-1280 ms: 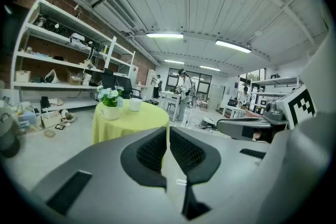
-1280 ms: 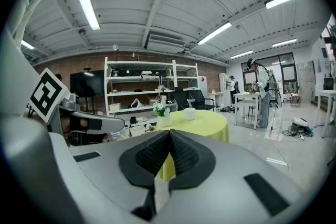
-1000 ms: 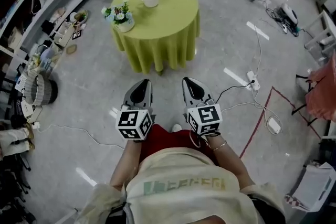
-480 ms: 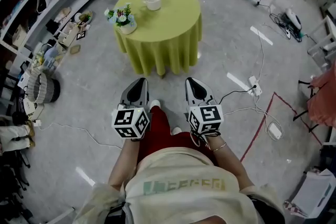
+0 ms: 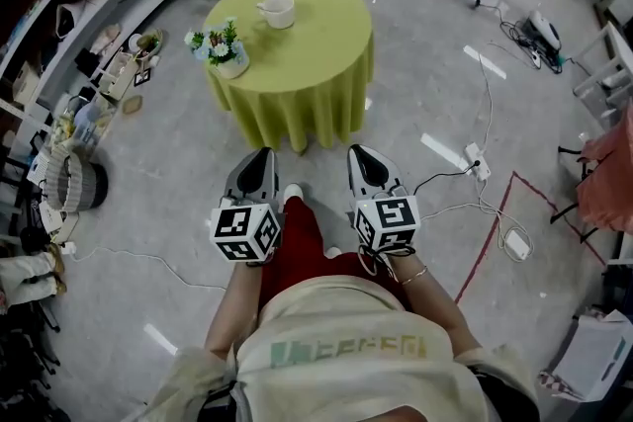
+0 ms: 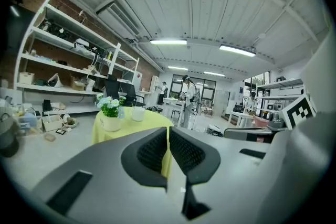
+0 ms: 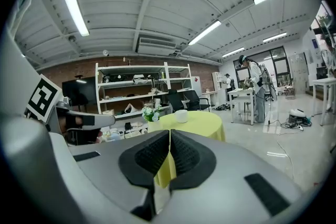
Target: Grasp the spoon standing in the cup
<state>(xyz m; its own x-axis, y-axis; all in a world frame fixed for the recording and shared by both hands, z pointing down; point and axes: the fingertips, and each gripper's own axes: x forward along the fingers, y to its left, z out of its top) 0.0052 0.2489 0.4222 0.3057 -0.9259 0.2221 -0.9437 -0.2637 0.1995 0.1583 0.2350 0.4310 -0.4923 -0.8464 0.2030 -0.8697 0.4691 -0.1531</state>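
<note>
Cup (image 5: 280,11) well ahead of tongs (image 5: 264,154) (image 5: 357,151)

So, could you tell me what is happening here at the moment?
A person holds the left gripper and right gripper out in front, both shut and empty, well short of the round table. The white cup stands there with a flower pot, untouched; the grasp has not begun.
</note>
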